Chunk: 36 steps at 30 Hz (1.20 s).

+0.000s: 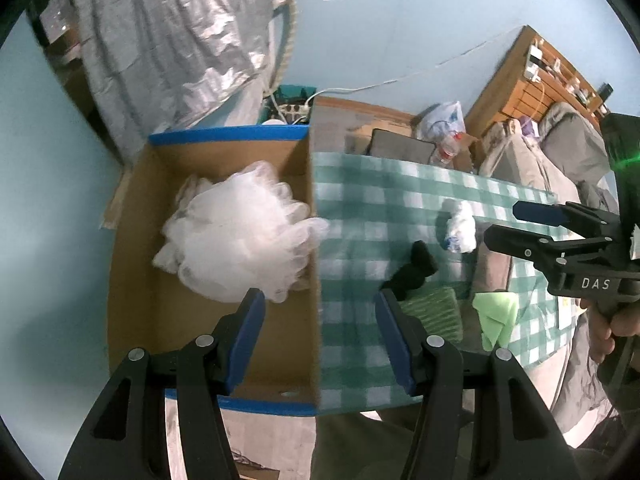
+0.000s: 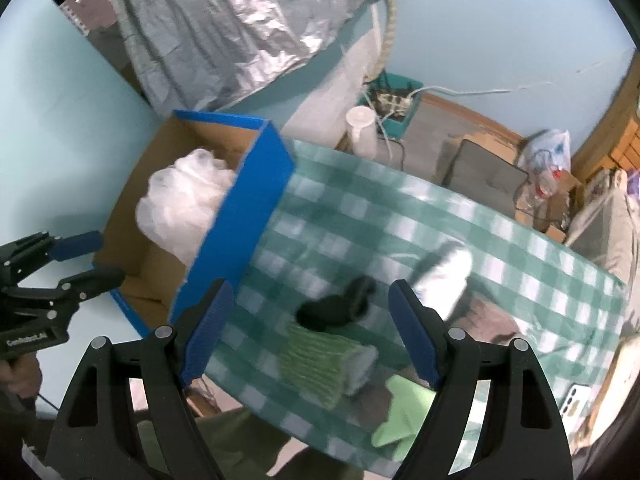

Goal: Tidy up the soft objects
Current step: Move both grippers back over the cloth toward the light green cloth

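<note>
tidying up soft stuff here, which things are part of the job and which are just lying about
Job:
loofah
box
black sock
white wad
green pad
lime cloth

Lying about:
foil sheet
power strip
plastic bag
bottle

The right gripper (image 2: 310, 328) hangs wide apart over the checked cloth (image 2: 360, 216). At ten o'clock, a white mesh puff (image 2: 184, 204) lies in the blue-edged box (image 2: 256, 200); a black sock (image 2: 336, 308) sits dead centre.
</note>
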Motion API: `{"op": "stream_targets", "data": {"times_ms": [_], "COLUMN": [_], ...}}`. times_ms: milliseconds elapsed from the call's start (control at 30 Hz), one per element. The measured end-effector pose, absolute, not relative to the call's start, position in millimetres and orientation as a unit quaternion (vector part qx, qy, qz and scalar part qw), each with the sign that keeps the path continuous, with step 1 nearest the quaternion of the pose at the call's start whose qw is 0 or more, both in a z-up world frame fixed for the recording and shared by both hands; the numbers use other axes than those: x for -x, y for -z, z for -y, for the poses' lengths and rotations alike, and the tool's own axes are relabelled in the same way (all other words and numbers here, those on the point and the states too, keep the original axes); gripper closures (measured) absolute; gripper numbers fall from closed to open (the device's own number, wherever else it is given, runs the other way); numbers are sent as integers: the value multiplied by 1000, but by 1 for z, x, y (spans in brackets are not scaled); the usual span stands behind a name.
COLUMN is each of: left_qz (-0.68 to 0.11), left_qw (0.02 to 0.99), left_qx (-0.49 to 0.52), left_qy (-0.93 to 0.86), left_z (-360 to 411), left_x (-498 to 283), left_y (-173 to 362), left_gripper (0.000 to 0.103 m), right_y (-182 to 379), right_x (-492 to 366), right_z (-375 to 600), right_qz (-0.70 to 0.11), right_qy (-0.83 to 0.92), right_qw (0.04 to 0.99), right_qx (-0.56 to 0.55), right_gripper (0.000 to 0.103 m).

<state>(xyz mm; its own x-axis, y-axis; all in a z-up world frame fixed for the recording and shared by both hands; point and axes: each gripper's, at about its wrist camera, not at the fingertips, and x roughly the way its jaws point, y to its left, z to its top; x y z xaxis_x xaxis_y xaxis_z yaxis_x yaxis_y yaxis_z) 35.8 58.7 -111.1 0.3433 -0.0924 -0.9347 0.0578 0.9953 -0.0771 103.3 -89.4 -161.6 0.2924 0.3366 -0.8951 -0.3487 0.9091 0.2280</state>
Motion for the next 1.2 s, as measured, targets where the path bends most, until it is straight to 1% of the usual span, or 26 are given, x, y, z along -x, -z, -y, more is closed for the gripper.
{"op": "stream_targets", "data": {"times_ms": [67,300,467,633,900,1200], "left_qz": [-572,-568,-575,-595,-628,-655], "left_qw": [819,820,815,799,769,745], "left_qx": [13,0,-6,-11,-30,-22], "left_qy": [51,66,74,87,114,125], "left_z": [-51,-21,-2,19,54,70], "left_x": [-38,-43,-44,-43,-37,-33], "left_y": [111,109,117,138,173,200], "left_gripper": [41,41,38,35,35,34], "right_y": [162,165,169,181,218,248], "right_x": [-103,-103,-100,-91,-71,-47], "right_z": [100,131,154,173,196,201], "right_qz": [-557,-560,-566,-574,-593,-599], "right_qy": [-208,-194,-185,-172,-158,-165], "right_qw": [804,805,803,801,789,784], "right_qx": [1,-4,-6,-5,-4,11], "right_gripper": [23,23,23,23,23,23]}}
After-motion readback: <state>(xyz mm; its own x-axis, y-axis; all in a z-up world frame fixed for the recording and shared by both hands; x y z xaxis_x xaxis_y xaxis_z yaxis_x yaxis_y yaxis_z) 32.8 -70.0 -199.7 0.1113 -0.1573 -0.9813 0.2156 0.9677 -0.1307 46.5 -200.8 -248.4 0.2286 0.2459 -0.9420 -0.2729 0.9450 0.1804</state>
